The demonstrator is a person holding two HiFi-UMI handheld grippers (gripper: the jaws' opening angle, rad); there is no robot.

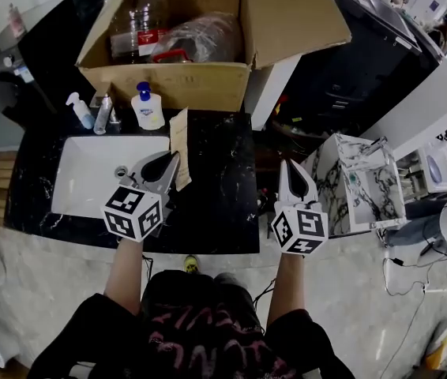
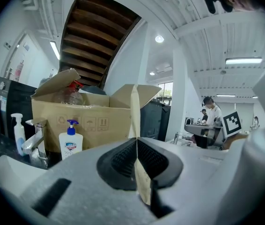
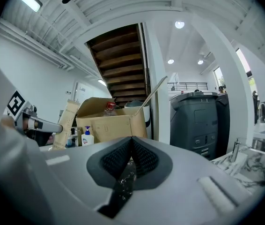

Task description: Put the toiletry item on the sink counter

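The toiletry item (image 1: 180, 146) is a long, flat beige packet. My left gripper (image 1: 174, 159) is shut on its lower part and holds it upright above the black marble sink counter (image 1: 223, 200), just right of the white basin (image 1: 89, 181). In the left gripper view the packet (image 2: 135, 110) stands edge-on between the closed jaws (image 2: 136, 142). From the right gripper view the packet (image 3: 66, 122) shows at the left. My right gripper (image 1: 291, 166) hovers past the counter's right edge, shut with nothing in it (image 3: 131, 140).
An open cardboard box (image 1: 182, 81) with bottles inside stands behind the basin. A blue-capped soap pump (image 1: 148, 107), a spray bottle (image 1: 80, 110) and the faucet (image 1: 114, 118) line the back of the counter. A marble-patterned open cabinet (image 1: 362, 184) stands at the right.
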